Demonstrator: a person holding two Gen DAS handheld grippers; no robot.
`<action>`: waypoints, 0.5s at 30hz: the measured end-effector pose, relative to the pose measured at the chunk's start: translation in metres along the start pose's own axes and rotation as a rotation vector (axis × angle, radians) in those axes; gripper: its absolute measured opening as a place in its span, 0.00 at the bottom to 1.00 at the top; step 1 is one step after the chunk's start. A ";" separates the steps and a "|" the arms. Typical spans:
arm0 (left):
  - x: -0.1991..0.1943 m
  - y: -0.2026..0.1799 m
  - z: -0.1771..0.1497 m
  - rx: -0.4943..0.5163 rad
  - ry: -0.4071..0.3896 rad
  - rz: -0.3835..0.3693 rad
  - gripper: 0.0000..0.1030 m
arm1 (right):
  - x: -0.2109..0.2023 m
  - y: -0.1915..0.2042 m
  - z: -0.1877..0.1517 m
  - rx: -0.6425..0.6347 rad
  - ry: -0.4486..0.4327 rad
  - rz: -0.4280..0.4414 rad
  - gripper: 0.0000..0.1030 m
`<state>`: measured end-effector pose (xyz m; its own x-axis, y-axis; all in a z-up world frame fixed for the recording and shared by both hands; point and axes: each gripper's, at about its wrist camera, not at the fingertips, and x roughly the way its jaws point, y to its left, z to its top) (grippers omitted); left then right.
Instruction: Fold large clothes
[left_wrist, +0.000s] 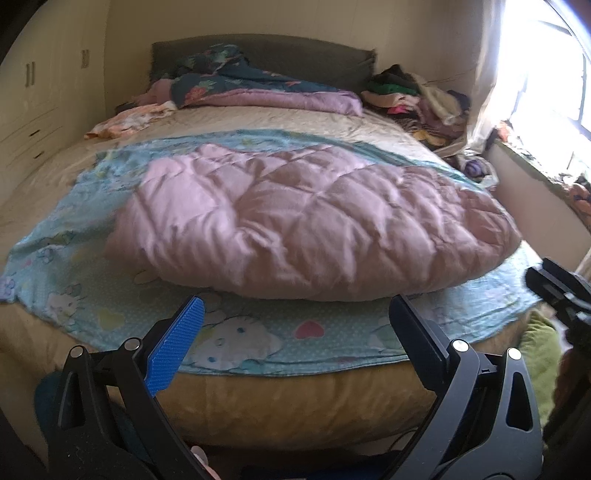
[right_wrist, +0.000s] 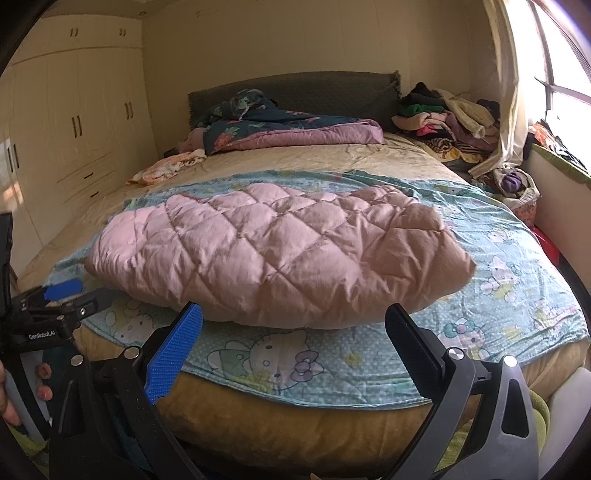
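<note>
Pink diamond-quilted puffy garment (right_wrist: 273, 251) lies bunched on a cartoon-print sheet (right_wrist: 509, 295); both grippers' fingers (left_wrist: 177, 347) (right_wrist: 173, 354) spread apart, empty.

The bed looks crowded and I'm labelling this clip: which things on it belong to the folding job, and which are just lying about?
Part of the job:
- pink quilted garment, folded in a bundle
- blue cartoon sheet under it
- left gripper and right gripper, both open and empty

Lying about:
- dark floral quilt by the headboard
- clothes pile
- orange patterned cloth
</note>
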<state>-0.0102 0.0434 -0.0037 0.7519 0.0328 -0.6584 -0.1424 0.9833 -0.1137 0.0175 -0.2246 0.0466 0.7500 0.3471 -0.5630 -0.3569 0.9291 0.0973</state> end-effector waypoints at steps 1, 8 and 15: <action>0.000 0.003 0.000 -0.006 -0.001 0.016 0.91 | -0.002 -0.006 0.000 0.014 -0.010 -0.012 0.96; 0.012 0.089 0.027 -0.197 -0.043 0.163 0.91 | -0.036 -0.105 -0.003 0.211 -0.127 -0.223 0.96; 0.071 0.266 0.075 -0.444 -0.020 0.506 0.91 | -0.073 -0.356 -0.075 0.524 -0.014 -0.871 0.96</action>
<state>0.0531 0.3209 -0.0247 0.5345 0.4774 -0.6974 -0.7282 0.6790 -0.0933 0.0479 -0.5902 -0.0083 0.6403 -0.4792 -0.6003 0.6032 0.7976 0.0068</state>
